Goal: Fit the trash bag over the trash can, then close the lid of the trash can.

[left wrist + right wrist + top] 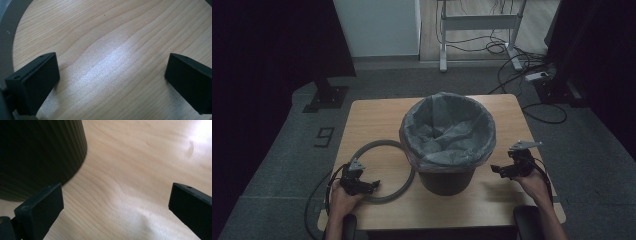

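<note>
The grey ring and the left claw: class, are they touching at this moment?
Cannot tell. In the left gripper view the grey ring runs beside and behind one open jaw of the left claw, with no plain gap or contact. In the high view they overlap.

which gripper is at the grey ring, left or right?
The left gripper: its open jaws sit at the near edge of the grey ring lying flat on the table. The right gripper, also open, is beside the lined bin.
</note>
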### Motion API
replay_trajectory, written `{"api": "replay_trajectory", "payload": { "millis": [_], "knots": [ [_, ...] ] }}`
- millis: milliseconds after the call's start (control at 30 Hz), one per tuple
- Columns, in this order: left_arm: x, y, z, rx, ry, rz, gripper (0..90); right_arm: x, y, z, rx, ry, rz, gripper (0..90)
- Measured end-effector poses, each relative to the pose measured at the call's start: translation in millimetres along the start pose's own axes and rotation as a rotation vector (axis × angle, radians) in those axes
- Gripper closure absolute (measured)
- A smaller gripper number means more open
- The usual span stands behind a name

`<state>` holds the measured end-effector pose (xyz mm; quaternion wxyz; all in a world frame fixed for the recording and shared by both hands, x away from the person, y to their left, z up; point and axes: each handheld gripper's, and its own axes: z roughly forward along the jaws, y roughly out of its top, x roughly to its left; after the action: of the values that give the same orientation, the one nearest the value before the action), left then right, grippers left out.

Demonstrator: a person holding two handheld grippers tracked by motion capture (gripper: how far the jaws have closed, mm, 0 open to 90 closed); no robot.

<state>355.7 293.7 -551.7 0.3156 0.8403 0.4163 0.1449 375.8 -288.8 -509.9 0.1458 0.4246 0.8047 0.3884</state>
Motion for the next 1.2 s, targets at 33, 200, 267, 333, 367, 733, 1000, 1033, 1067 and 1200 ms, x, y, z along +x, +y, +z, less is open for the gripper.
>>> {"api": "replay_trajectory", "payload": {
  "millis": [33,200,267,333,367,733,1000,1033,1067,1200],
  "knots": [
    [-0.2,0.0,0.1,0.0,0.001,-0.001,0.0,-0.3,-4.1,1.3,-0.004,-0.007,0.004,0.0],
    [-0.2,0.5,0.4,0.001,0.001,-0.002,0.0,-4.2,-33.6,9.6,-0.025,-0.022,0.037,0.0],
    [0.1,1.1,0.8,0.001,0.0,-0.002,0.0,-5.7,-43.8,14.5,0.006,-0.014,0.069,0.0],
    [0.2,1.9,1.4,0.002,0.001,-0.002,0.0,-4.1,-48.8,15.7,0.011,-0.056,0.043,0.0],
    [0.2,2.0,1.5,0.002,0.0,-0.001,0.0,-2.5,-49.3,15.8,0.015,-0.074,0.04,0.0],
    [-2.2,9.7,0.9,0.027,-0.008,-0.02,0.0,5.6,-48.8,19.0,0.048,-0.12,-0.021,0.0],
    [-0.3,22.2,-19.8,-0.073,-0.012,-0.045,0.0,6.0,-49.0,18.1,0.049,-0.115,-0.025,0.0],
    [1.0,23.2,-22.2,-0.075,-0.006,-0.047,0.0,6.0,-48.9,18.1,0.049,-0.115,-0.026,0.0],
    [2.1,23.6,-23.4,-0.073,-0.002,-0.051,0.0,5.9,-48.8,18.0,0.05,-0.114,-0.026,0.0],
    [10.7,23.3,-28.5,-0.073,0.017,-0.071,0.0,5.9,-48.7,18.0,0.05,-0.114,-0.026,0.0]
  ]
}}
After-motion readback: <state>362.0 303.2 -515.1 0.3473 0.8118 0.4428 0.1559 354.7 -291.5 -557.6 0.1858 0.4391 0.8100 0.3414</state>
